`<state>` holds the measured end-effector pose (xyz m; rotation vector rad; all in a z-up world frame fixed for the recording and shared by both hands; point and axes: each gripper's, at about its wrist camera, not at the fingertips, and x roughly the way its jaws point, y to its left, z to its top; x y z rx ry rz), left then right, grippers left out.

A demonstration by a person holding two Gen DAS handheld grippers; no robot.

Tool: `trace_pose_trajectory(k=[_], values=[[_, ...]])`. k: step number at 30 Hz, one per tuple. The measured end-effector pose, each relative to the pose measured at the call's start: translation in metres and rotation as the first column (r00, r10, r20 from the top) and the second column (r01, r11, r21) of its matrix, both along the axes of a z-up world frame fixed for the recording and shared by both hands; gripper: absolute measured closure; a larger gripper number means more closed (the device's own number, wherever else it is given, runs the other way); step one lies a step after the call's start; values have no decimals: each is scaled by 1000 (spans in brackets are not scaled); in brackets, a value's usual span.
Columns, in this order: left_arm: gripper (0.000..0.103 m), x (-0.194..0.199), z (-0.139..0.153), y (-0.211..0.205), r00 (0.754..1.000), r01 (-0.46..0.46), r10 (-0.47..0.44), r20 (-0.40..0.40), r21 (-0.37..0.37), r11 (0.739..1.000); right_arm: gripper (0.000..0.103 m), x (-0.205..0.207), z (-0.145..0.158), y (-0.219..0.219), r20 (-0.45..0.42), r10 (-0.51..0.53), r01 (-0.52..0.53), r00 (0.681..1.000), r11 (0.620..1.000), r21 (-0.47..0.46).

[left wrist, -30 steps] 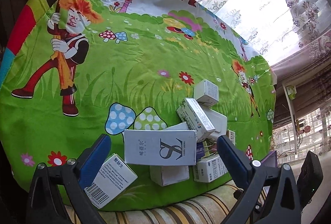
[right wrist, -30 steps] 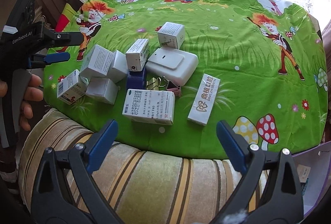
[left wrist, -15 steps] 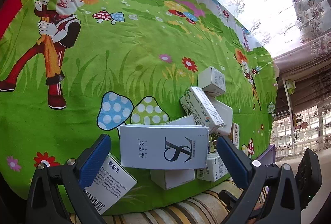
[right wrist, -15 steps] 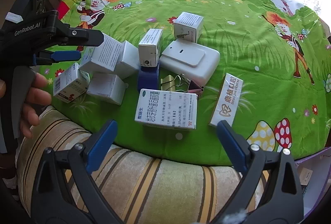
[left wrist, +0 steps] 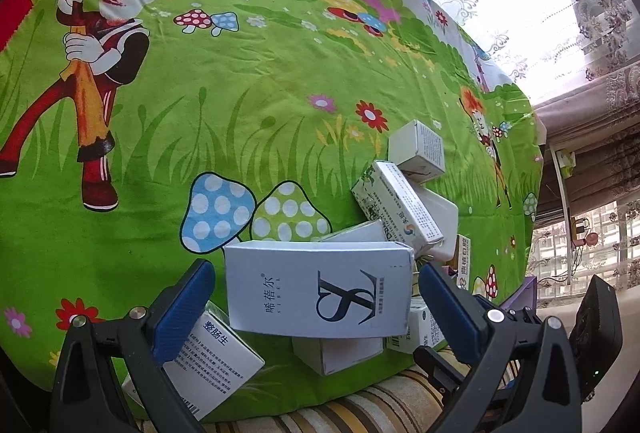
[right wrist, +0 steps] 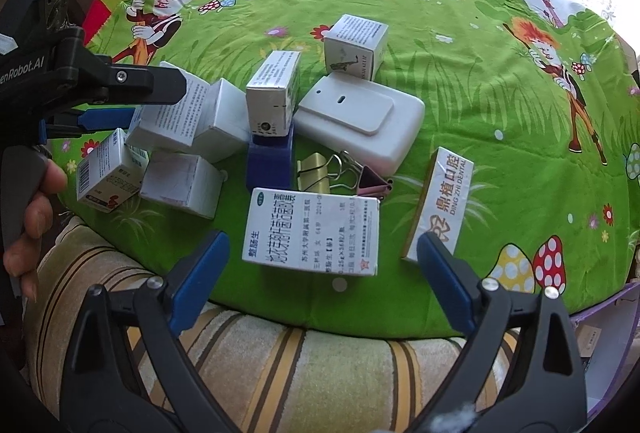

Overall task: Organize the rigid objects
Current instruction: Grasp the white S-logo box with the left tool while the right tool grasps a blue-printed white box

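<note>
In the left wrist view, my left gripper (left wrist: pixel 315 271) is open, its blue pads just clear of both ends of a large white box with a dark logo (left wrist: pixel 320 293) that rests atop other boxes. In the right wrist view, my right gripper (right wrist: pixel 323 240) hangs over a white medicine box with green print (right wrist: pixel 316 233). Its jaws are closing, and a gap shows on each side of the box. The left gripper (right wrist: pixel 132 105) also shows at the left of that view, held by a person's hand (right wrist: pixel 36 201).
On the green cartoon cloth (right wrist: pixel 480 113) lie a flat white device (right wrist: pixel 360 121), a cube box (right wrist: pixel 356 45), an upright box (right wrist: pixel 274 97) on a blue block (right wrist: pixel 270 161), binder clips (right wrist: pixel 314 173), a dental box (right wrist: pixel 440 205) and small white boxes (right wrist: pixel 182 181). A striped cushion (right wrist: pixel 320 361) runs along the near edge.
Both grippers have come down closer to the boxes, which now look larger. The logo box now sits between the left pads, and the medicine box between the right pads.
</note>
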<state>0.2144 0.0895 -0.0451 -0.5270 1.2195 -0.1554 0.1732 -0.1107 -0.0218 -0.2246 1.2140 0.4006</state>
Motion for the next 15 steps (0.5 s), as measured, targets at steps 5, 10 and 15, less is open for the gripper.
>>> trace_pose_trajectory(k=[5,10,15], values=[[13,1,0,-4,1000,15,-15,3,9,1000,30,0,-2,0,-11,7,-7,1000,1000,6],[13,1,-1,-3,1000,17,-17,6,2,1000,31,-2,-1,0,-2,11,-11,1000,1000,16],[13,2,0,-3,1000,21,-21,14,1,1000,31,-5,4,0,21,11,-12,1000,1000,28]])
